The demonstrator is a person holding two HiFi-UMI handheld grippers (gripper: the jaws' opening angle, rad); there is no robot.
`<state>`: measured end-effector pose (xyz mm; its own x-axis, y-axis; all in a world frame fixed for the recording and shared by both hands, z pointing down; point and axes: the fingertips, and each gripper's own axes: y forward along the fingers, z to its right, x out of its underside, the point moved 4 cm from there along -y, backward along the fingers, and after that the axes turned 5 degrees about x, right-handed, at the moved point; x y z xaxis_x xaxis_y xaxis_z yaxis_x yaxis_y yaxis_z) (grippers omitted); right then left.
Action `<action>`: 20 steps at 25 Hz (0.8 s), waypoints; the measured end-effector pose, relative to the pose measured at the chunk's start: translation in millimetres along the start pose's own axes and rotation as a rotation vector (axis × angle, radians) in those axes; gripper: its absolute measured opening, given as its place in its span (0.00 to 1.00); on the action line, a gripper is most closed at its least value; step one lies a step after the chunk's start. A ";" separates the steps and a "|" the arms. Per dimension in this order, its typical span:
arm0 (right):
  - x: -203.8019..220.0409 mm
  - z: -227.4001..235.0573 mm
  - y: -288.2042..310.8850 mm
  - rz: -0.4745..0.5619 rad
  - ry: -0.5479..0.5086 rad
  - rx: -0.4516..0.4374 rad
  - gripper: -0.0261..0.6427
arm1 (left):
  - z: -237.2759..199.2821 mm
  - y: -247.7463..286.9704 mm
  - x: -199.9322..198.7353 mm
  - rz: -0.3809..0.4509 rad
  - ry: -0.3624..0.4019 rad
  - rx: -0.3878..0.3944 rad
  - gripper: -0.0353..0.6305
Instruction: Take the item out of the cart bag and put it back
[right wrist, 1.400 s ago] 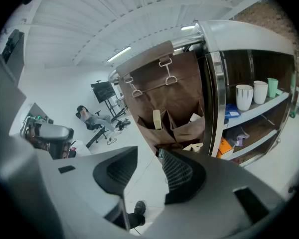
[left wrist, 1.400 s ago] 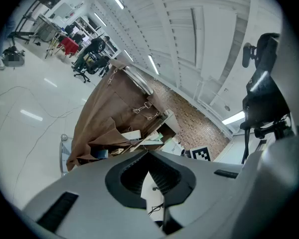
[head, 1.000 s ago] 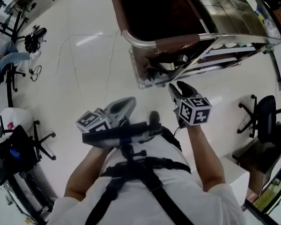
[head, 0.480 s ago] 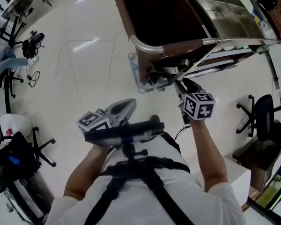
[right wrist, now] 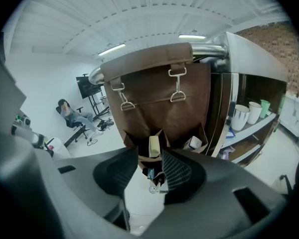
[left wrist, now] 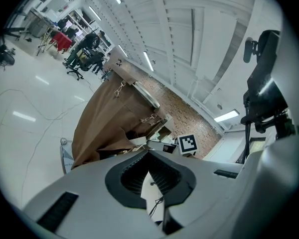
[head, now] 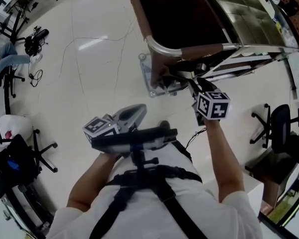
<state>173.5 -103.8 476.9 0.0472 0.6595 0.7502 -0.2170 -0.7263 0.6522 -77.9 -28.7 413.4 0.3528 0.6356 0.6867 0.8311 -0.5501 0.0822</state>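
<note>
Head view: we hold the right tool (head: 198, 87) out ahead of us, its tip close to the low pockets of the brown bag (head: 199, 50) that hangs on the cart (head: 239, 14). The left tool (head: 138, 107) sits back near our chest, well short of the bag and pointing towards it. A chair (head: 281, 126) stands on the floor off to the right tool's right.

Left gripper view: the left tool (left wrist: 148, 153) has its jaws pressed together at the tips, with nothing between them. The bag (left wrist: 109, 118) hangs ahead of it and a little to its left. The right tool's marker cube (left wrist: 188, 143) shows ahead and to its right.

Right gripper view: the right tool (right wrist: 149, 164) has its jaws spread and pinches nothing. Straight ahead of the gap, just beyond the tips, a cream pack (right wrist: 153, 146) stands upright in a pocket of the bag (right wrist: 154, 98). We cannot tell whether the tips touch that pocket. A white box (right wrist: 193, 143) sits in the next pocket, ahead and to the tool's right. Further to its right, cups (right wrist: 241, 117) stand on a cart shelf. Far off to its left a person (right wrist: 70, 111) sits.
</note>
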 end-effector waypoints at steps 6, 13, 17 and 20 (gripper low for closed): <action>-0.2 6.3 11.0 -0.017 -0.017 0.025 0.27 | -3.7 -0.1 1.8 0.007 -0.009 -0.013 0.05; -2.3 5.5 23.0 -0.037 -0.037 0.027 0.28 | -8.7 -1.3 1.8 0.012 -0.023 -0.027 0.05; -1.7 6.7 30.1 -0.055 -0.045 0.037 0.30 | -11.1 0.3 3.3 0.007 -0.030 -0.026 0.05; -1.6 6.3 34.2 -0.061 -0.044 0.038 0.30 | -12.3 1.5 4.1 0.001 -0.035 -0.025 0.05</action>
<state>172.2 -131.0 498.6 0.1026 0.6944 0.7123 -0.1748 -0.6923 0.7001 -80.5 -33.6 425.2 0.3692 0.6532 0.6611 0.8197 -0.5641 0.0996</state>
